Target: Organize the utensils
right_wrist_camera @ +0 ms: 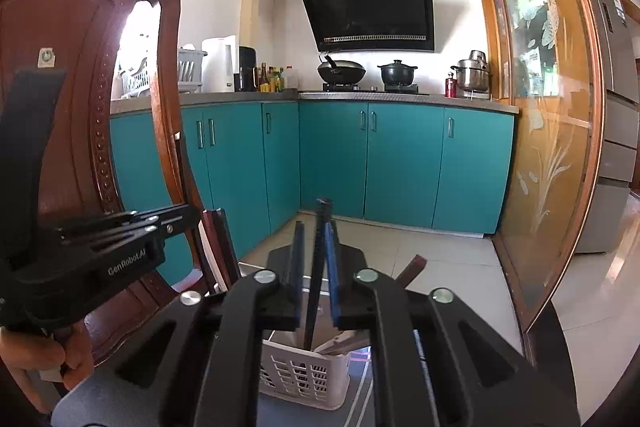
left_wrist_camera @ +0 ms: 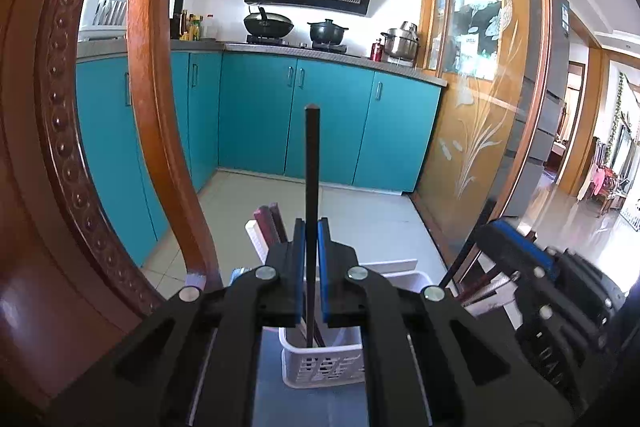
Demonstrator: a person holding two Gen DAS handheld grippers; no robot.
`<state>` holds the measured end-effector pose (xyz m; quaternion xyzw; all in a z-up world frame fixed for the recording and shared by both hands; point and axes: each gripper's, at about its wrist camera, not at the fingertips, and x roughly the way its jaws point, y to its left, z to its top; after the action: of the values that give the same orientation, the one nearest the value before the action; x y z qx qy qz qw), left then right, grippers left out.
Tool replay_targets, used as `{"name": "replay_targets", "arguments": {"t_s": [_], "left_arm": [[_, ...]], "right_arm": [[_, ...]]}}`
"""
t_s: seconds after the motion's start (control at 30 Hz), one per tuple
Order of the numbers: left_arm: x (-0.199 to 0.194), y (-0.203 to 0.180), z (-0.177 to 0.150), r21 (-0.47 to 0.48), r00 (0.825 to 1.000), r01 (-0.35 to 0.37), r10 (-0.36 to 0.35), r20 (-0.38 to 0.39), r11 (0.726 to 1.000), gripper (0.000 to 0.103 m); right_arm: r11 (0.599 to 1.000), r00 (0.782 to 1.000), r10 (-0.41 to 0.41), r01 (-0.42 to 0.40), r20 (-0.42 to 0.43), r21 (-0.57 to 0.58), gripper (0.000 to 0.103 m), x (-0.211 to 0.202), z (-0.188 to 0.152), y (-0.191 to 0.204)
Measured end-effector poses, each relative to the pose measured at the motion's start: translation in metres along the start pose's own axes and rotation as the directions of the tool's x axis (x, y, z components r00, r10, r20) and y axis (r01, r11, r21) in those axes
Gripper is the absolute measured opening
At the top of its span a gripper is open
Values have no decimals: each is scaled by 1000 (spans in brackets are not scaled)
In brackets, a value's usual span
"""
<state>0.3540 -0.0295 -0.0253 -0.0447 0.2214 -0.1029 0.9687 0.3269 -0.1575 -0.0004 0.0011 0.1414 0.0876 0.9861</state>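
Chopstick (left_wrist_camera: 311,187): dark, slim, square-sectioned, upright, lower end inside white plastic lattice basket (left_wrist_camera: 320,367) on the grey surface. Left gripper (left_wrist_camera: 311,267) clamps it between blue pads. Right gripper (right_wrist_camera: 316,267) stands slightly parted around a second dark ribbed chopstick (right_wrist_camera: 320,247); contact unclear. Risks: smooth stick slipping or tilting out; light basket tipping if nudged.

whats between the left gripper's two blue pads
A dark chopstick, upright, clamped by the left gripper, its lower end in the white basket; left wrist view.
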Motion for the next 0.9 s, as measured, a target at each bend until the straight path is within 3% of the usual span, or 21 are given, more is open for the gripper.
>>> {"name": "replay_targets", "arguments": {"t_s": [0.07, 0.2, 0.3, 0.43, 0.5, 0.67, 0.9], "left_arm": [[-3, 0, -1, 3, 1000, -7, 7, 7, 1000, 7], [-11, -1, -3, 8, 1000, -11, 11, 29, 1000, 36], [-22, -3, -4, 27, 999, -16, 15, 50, 1000, 40], [-43, -8, -7, 59, 996, -25, 20, 88, 998, 54], [-55, -12, -12, 82, 994, -30, 22, 106, 996, 61], [-102, -20, -38, 174, 987, -68, 41, 156, 982, 78], [-189, -18, -107, 202, 975, -164, 128, 183, 966, 94]], "right_arm": [[1000, 1000, 2, -2, 19, 0, 27, -8, 1, -1], [1000, 996, -7, 10, 83, -27, 42, -32, 8, 3], [999, 990, 0, 7, 138, -47, 52, -60, 12, 6], [997, 981, 7, 8, 196, -74, 69, -103, 9, 12], [997, 978, 3, 14, 210, -79, 73, -128, -1, 15], [997, 977, -50, 62, 208, -51, 96, -195, -49, 18], [994, 987, -91, 82, 133, 70, 100, -251, -91, 16]]}}
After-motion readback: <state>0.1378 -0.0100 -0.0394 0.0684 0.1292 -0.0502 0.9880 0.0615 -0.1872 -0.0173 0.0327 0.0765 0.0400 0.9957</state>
